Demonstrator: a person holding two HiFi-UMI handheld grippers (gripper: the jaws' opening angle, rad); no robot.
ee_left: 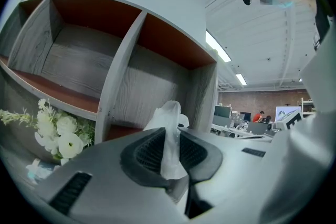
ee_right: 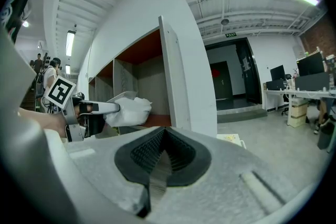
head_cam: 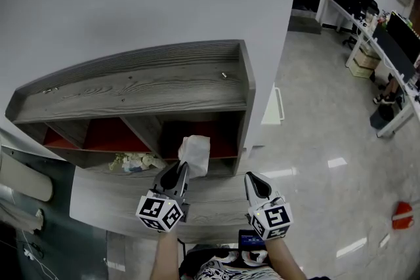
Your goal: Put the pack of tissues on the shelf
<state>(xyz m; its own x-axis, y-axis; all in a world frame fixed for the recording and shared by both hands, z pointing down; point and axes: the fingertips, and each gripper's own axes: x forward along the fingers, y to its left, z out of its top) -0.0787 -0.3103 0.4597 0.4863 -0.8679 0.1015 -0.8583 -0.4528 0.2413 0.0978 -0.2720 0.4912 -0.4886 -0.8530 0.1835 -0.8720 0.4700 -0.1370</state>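
The white pack of tissues (head_cam: 195, 154) looks soft and crumpled to me, its thin glossy wrapper bunched into a loose, roughly oblong shape with a puckered end. My left gripper (head_cam: 180, 172) has that end pinched between its dark ribbed pads. In the left gripper view the wrapper (ee_left: 169, 134) rises as a narrow creased strip out of the nearly closed jaws. The pack is in the air at the mouth of the lower right compartment of the grey wood-grain shelf unit (head_cam: 131, 85). From the right gripper view it hangs above the compartment floor, but I cannot tell whether any part touches the shelf.

The shelf has a broad flat top with a raised lip, straight grey dividers and red-brown inner panels. A bunch of white artificial flowers with green leaves (head_cam: 134, 160) lies on the ledge below the middle compartment, to the left of the pack and apart from it.

My right gripper (head_cam: 257, 185) is beside the left one, over the front ledge. Its jaws (ee_right: 164, 157) are together with nothing between them. Each gripper carries a white cube with black square markers (head_cam: 161, 212) at its rear. A pale glossy floor (head_cam: 328, 141) spreads out to the right of the shelf.
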